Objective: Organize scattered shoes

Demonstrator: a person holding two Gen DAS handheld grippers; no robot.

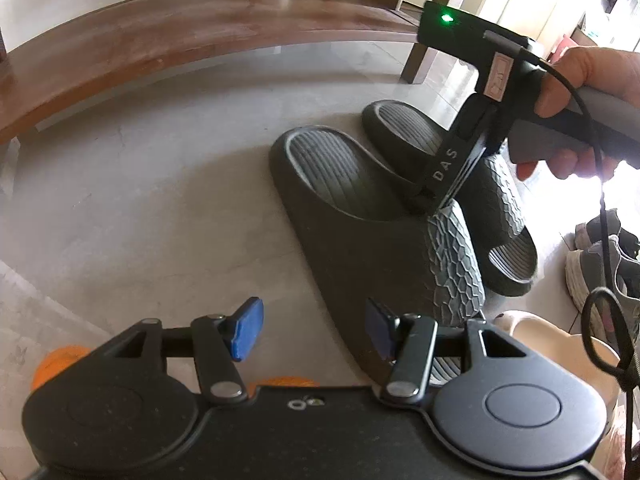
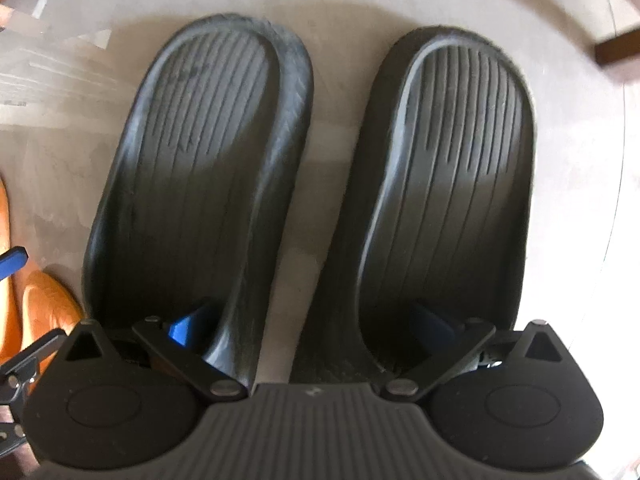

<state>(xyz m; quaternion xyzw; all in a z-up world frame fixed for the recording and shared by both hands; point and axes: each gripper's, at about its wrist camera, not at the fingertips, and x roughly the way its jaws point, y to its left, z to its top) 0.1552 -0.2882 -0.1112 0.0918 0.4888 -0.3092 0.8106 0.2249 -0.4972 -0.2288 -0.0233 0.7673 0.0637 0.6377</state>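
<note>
Two dark grey slide slippers lie side by side on the floor, the near one (image 1: 352, 208) and the far one (image 1: 404, 128). My left gripper (image 1: 314, 330) is open and empty, low over the floor just left of the near slipper's toe end. My right gripper (image 1: 434, 200) reaches down between the two slippers at their straps. In the right wrist view both slippers fill the frame, left one (image 2: 200, 168) and right one (image 2: 448, 184), heels pointing away. The right gripper (image 2: 308, 328) is open, with one blue pad (image 2: 182, 328) inside the left slipper and the other finger inside the right one.
A long brown wooden bench (image 1: 160, 48) runs along the back. Grey sneakers (image 1: 600, 268) and a cream shoe (image 1: 560, 340) lie at the right. Orange shoes (image 2: 44, 304) lie at the left, beside the left gripper's blue pad (image 2: 14, 258).
</note>
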